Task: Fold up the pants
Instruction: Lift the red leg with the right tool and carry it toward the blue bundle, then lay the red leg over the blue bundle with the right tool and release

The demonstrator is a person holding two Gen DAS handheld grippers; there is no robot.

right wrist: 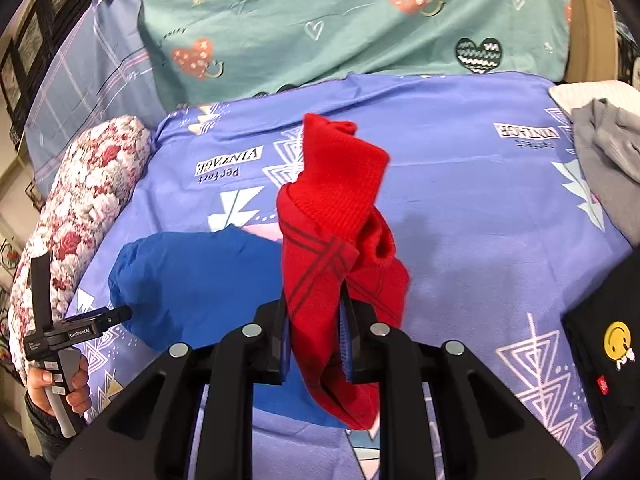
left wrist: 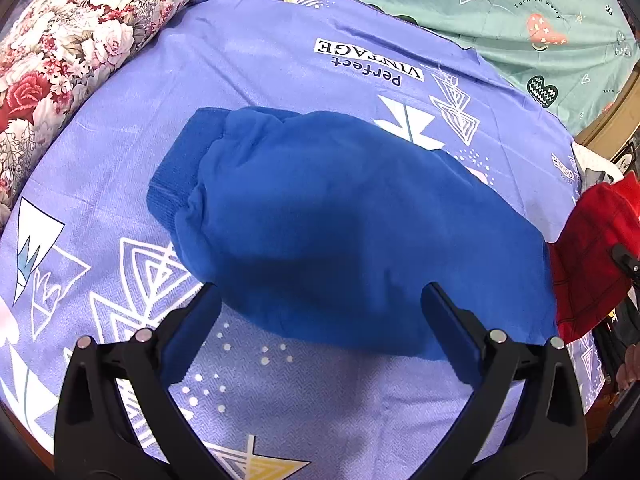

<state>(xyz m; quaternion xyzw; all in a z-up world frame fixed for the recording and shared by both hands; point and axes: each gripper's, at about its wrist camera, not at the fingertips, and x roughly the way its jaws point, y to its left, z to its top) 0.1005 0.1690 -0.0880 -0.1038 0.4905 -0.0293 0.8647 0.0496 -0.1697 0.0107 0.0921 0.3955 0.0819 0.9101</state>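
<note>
A bed covered by a lavender sheet [left wrist: 280, 56] with white triangle prints filled both views. In the left wrist view, folded blue pants [left wrist: 340, 220] lay flat at the centre of the sheet, ribbed waistband toward ten o'clock. The left gripper [left wrist: 320, 320] hovered over their near edge, its jaws wide apart with nothing between them. A floral bolster [left wrist: 72, 48] ran along the ten o'clock side, and a mint quilt [left wrist: 500, 12] with hearts lay at one o'clock. Only a sliver of red pants [left wrist: 592, 256] showed at three o'clock.

The right wrist view showed what that sliver was: the right gripper [right wrist: 314, 344] had its jaws clamped on the red pants [right wrist: 340, 220], which hung bunched above the sheet [right wrist: 460, 200], ribbed cuff uppermost toward twelve o'clock. The blue pants [right wrist: 192, 280] lay behind them at nine o'clock. This view alone also showed the person's hand [right wrist: 60, 380] on the left gripper's handle at eight o'clock, a grey garment [right wrist: 612, 160] at two o'clock, and a black garment [right wrist: 608, 344] with a yellow smiley at four o'clock.
</note>
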